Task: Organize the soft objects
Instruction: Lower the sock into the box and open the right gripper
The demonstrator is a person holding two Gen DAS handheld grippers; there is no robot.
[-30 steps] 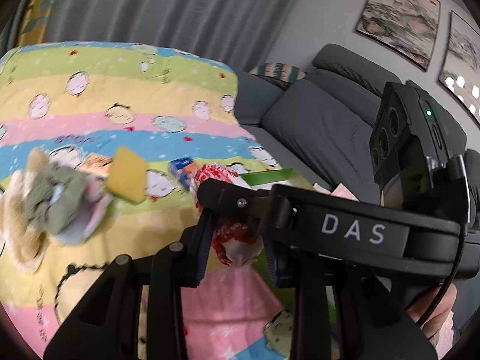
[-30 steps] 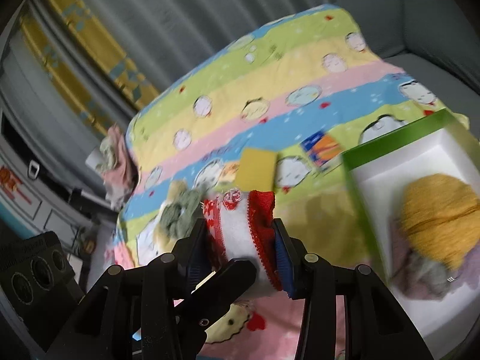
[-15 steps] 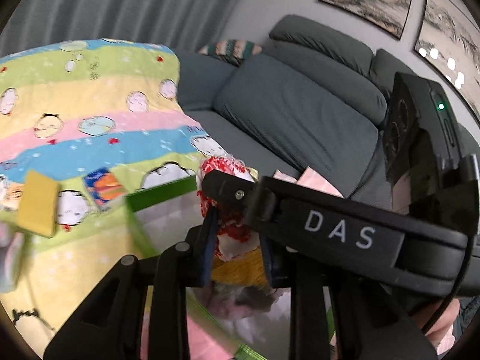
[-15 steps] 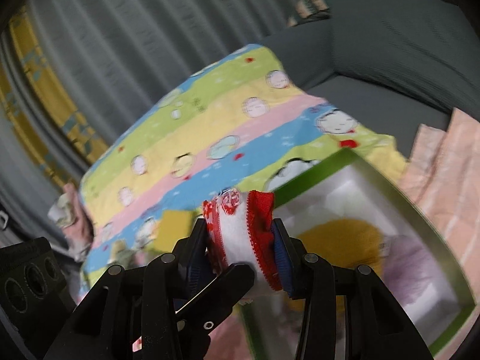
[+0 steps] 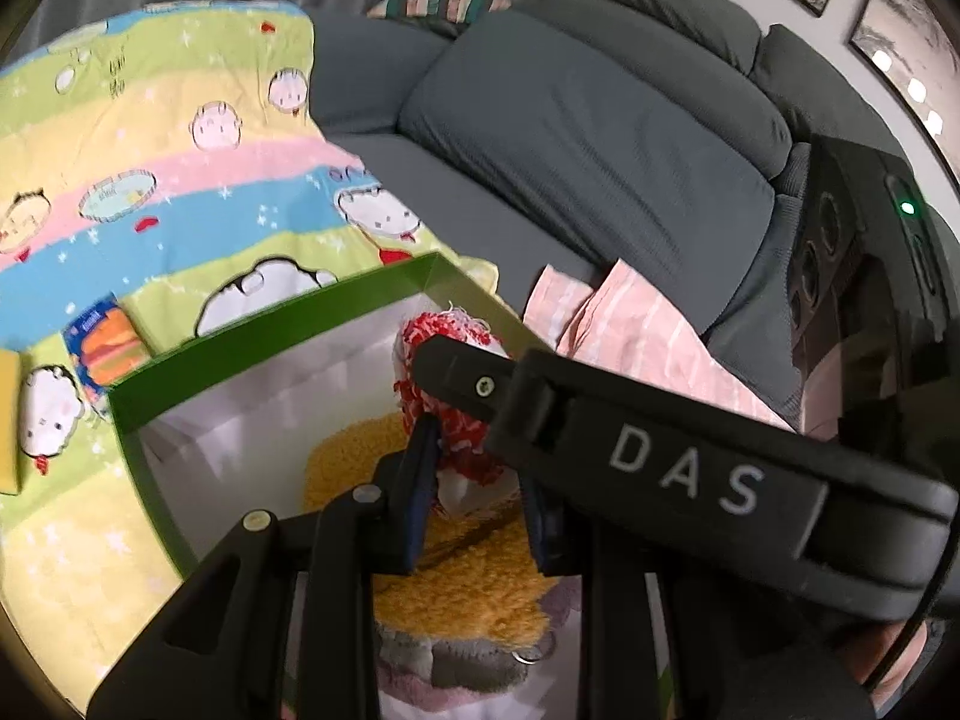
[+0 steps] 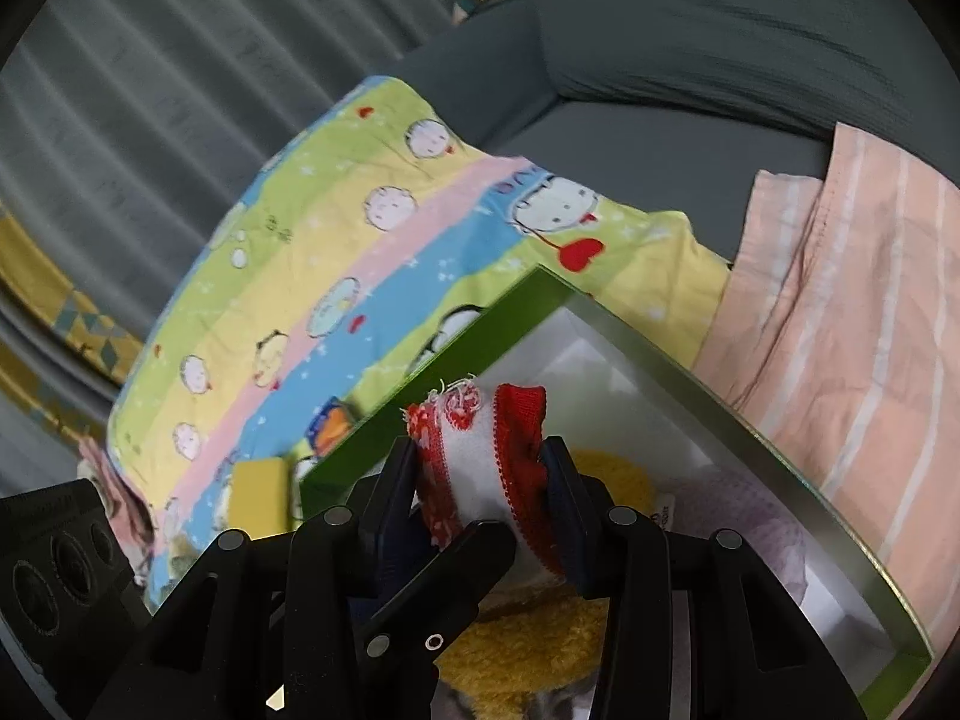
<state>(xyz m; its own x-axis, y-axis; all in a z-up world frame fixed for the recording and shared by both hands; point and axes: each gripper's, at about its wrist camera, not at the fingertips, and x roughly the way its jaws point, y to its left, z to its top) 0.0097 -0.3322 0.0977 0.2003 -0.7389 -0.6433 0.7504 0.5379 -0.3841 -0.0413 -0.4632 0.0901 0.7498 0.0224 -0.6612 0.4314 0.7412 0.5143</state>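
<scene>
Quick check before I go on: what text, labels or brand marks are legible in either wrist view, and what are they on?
"DAS": white letters on the right gripper, seen in the left wrist view.
Small packet on the blanket: printed, too blurred to read.
Scribbles on the blanket near its far edge: not readable.
Tag by the yellow towel in the box: too small to read.

sock [image 6: 486,468] red-white | box [image 5: 270,336] green | blanket [image 5: 150,168] pastel-striped | sofa [image 5: 588,120] grey

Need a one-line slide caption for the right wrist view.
Right claw grips a red-and-white sock over a green-rimmed box holding a yellow fuzzy item, on a cartoon blanket.
</scene>
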